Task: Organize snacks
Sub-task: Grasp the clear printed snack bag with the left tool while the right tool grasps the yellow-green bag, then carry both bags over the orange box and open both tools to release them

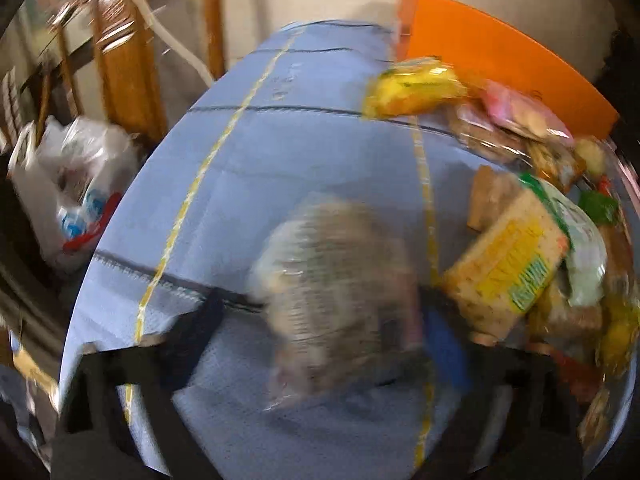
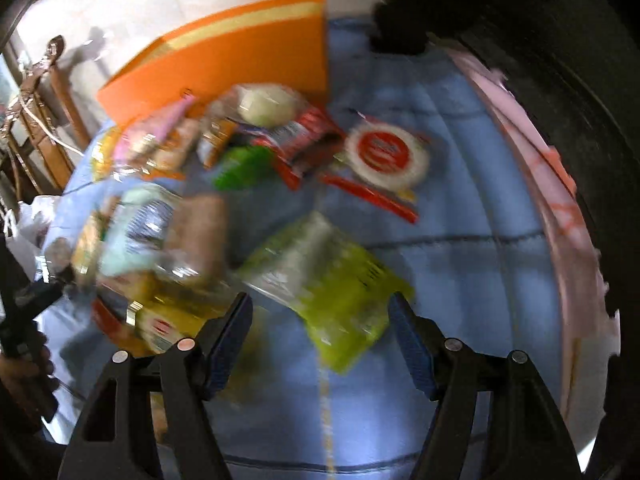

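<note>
Black fingers [image 2: 224,344] of my right hand-held gripper [image 2: 320,340] stand spread, pinching nothing; a green snack bag [image 2: 332,280] lies between them on the blue-clothed bench [image 2: 460,280]. Left hand-held gripper [image 1: 320,340]: a blurred grey packet [image 1: 336,280] sits between its fingers; I cannot tell whether the pads press it. Other snacks [image 2: 280,136] are heaped before the orange box [image 2: 240,48].

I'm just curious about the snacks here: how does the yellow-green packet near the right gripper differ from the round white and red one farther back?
The yellow-green packet is a roughly rectangular pouch, partly see-through; the round packet is a white disc with a red centre. The yellow-green packet lies just ahead of the right gripper, whose jaws stand apart; the round packet lies farther off. Both lie flat on the blue cloth.
</note>
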`<move>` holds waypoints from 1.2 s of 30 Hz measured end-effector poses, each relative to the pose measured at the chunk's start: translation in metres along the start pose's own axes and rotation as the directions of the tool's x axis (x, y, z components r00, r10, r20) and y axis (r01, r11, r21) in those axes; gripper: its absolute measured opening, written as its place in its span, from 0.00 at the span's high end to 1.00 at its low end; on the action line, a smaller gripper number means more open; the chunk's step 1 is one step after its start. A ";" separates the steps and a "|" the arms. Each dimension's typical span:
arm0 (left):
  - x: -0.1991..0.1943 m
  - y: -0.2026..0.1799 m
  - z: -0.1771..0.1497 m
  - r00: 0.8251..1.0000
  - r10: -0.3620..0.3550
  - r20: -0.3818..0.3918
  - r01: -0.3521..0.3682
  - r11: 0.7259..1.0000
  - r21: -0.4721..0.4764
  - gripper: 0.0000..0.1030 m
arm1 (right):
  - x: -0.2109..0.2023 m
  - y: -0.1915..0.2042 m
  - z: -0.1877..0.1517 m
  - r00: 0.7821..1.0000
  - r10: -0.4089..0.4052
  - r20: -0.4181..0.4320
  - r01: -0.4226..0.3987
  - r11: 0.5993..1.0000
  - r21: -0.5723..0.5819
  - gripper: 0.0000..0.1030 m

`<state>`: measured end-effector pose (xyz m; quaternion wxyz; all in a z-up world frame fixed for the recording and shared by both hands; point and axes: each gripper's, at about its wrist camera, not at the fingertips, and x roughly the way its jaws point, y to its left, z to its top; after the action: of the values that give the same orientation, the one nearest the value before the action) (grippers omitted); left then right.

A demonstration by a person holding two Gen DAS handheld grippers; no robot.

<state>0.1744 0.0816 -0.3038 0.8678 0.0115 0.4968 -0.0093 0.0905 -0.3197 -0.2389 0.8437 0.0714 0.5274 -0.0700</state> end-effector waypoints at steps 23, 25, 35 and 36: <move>-0.009 0.012 -0.003 0.991 -0.130 0.029 0.130 0.992 0.005 0.57 | 0.027 0.030 0.013 0.996 -0.081 0.026 0.085 0.977 -0.196 0.77; -0.012 0.011 -0.003 0.989 -0.144 0.029 0.144 0.990 0.007 0.58 | 0.018 0.028 0.016 0.999 -0.032 0.033 0.037 0.986 -0.165 0.80; -0.060 -0.011 0.028 0.965 -0.231 0.124 0.224 0.972 0.071 0.59 | -0.021 0.027 0.028 0.987 0.129 0.092 -0.123 0.990 -0.067 0.84; -0.066 -0.015 0.033 0.961 -0.241 0.134 0.232 0.969 0.081 0.58 | -0.027 0.028 0.034 0.985 0.137 0.107 -0.131 0.990 -0.059 0.84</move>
<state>0.1694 0.0657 -0.2304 0.8930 -0.0204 0.4304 -0.1298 0.1140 -0.2982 -0.1985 0.8760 0.0807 0.4755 -0.0033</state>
